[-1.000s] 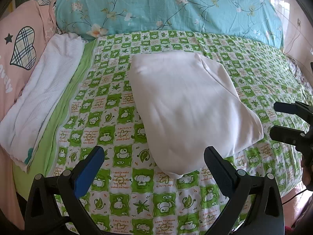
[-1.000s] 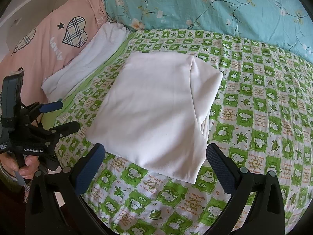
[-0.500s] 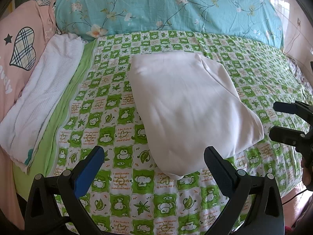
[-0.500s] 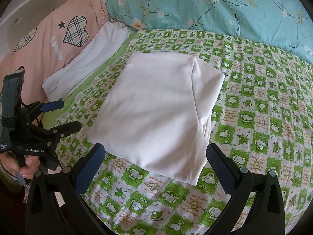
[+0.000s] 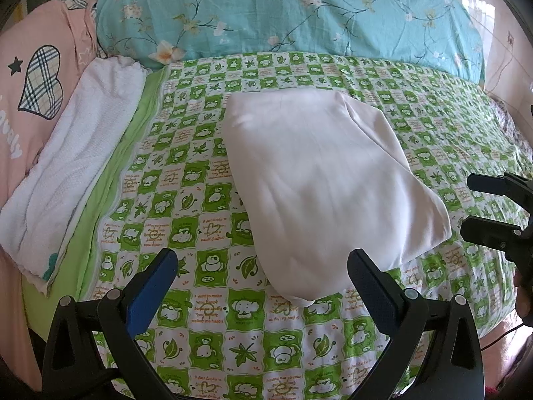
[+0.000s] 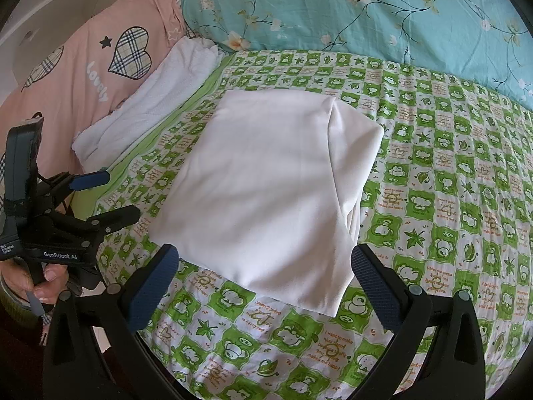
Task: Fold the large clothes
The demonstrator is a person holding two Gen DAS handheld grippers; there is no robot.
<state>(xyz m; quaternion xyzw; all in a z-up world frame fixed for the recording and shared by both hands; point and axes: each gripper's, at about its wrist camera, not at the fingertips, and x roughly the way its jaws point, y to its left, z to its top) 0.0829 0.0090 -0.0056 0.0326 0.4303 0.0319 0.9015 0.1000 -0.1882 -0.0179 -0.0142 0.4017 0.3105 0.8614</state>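
Observation:
A white garment (image 5: 319,173), folded into a rectangle, lies flat on the green-and-white patterned bedspread (image 5: 186,173); it also shows in the right wrist view (image 6: 266,193). My left gripper (image 5: 263,273) is open and empty, just short of the garment's near corner; it appears in the right wrist view (image 6: 110,196) at the left. My right gripper (image 6: 263,266) is open and empty over the garment's near edge; it appears in the left wrist view (image 5: 466,206) at the right.
A folded white towel (image 5: 70,170) lies along the left side of the bed beside a pink quilt with plaid hearts (image 5: 30,76). A large turquoise floral pillow (image 5: 283,10) lies across the head of the bed. The bed's edge is near me.
Almost nothing has changed. Both open grippers have stayed in place at the garment's near edge, and the garment has not moved.

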